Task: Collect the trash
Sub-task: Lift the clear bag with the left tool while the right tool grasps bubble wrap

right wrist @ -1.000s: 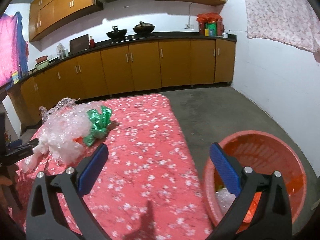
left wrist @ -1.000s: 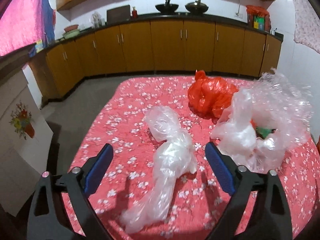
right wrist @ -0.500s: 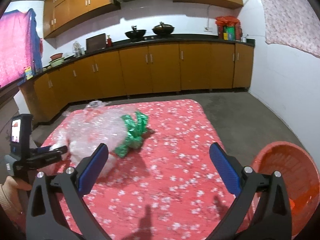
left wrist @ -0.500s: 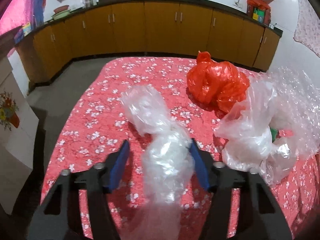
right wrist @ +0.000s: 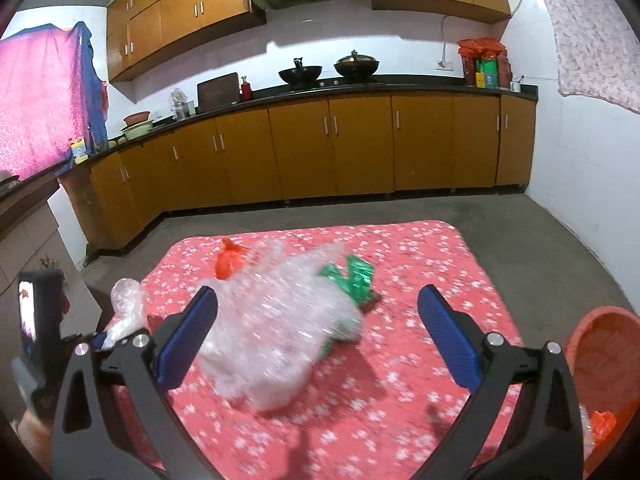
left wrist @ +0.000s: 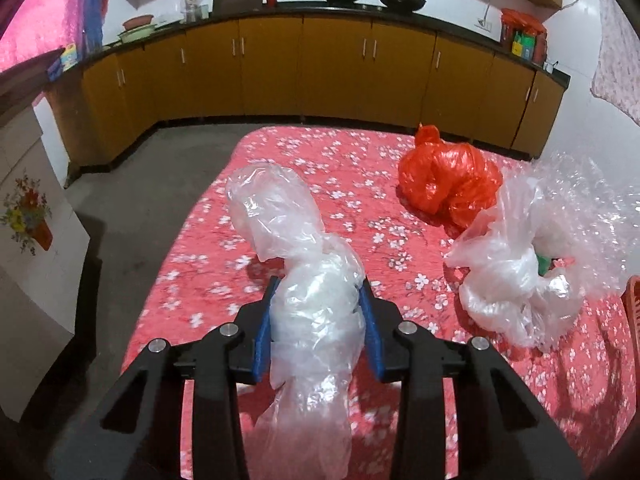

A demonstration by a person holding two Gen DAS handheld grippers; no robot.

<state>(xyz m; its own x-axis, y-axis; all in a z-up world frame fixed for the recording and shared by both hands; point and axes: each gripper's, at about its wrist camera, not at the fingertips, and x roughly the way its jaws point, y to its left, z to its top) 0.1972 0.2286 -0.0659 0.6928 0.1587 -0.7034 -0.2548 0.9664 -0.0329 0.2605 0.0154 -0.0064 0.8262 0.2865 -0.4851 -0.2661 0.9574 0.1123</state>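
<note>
Clear bag (left wrist: 316, 300): thin glossy crinkled plastic film. Red bag (left wrist: 448, 184): shiny plastic. Counter (left wrist: 320, 184) cover: matt floral cloth. Cabinets (right wrist: 360, 144): smooth wood

On the floral cloth: two clear bags (left wrist: 316, 300), one red bag (left wrist: 448, 184), one green wrapper (right wrist: 352, 276).

Left claw (left wrist: 318, 300) black frame, blue pads, silver screws, right claw (right wrist: 318, 312) the same

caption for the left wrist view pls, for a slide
Left gripper closing on a crumpled clear plastic bag atop the red floral tablecloth.
</note>
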